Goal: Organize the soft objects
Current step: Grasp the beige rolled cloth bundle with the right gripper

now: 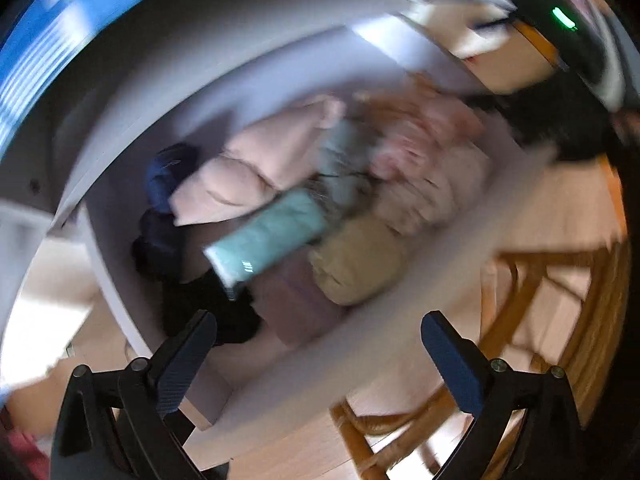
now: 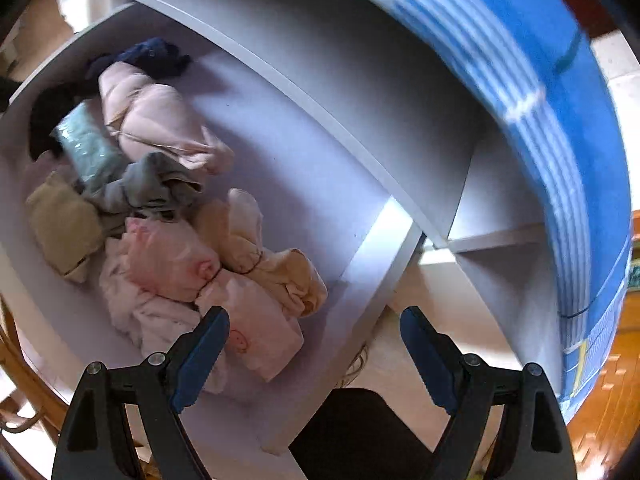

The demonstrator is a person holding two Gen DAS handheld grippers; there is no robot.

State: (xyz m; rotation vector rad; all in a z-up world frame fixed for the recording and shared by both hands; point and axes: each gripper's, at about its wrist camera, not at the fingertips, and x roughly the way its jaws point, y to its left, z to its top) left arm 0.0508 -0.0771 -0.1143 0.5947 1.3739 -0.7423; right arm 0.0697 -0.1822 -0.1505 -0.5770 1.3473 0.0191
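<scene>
Left gripper (image 1: 318,322): jaws spread wide, nothing between them; its view is smeared by motion blur. Right gripper (image 2: 314,320): jaws likewise spread wide and empty, blue pads (image 2: 202,356) seen clearly.

Beyond both sets of fingers a pale grey shelf compartment (image 2: 304,184) is seen, and the soft objects are heaped on its floor. Under the right gripper's near finger a white folded cloth with a small smiley print (image 2: 256,340) is found, touching a pink bundle (image 2: 168,256) and a cream-and-tan bundle (image 2: 260,248). Further in, a grey-green crumpled garment (image 2: 156,184) lies against a teal folded piece (image 2: 86,146), a beige roll (image 2: 64,220) and a long pale pink bundle (image 2: 156,120). A navy item (image 2: 154,56) is noted at the far end of the heap, and a black one (image 2: 46,120) beside the teal piece.

From the left wrist, the same teal piece (image 1: 268,236) is seen atop the pile, the beige roll (image 1: 356,264) just beside it. A wooden chair (image 1: 540,300) stands outside the shelf. A blue ribbed surface (image 2: 540,92) is seen behind the shelving.
</scene>
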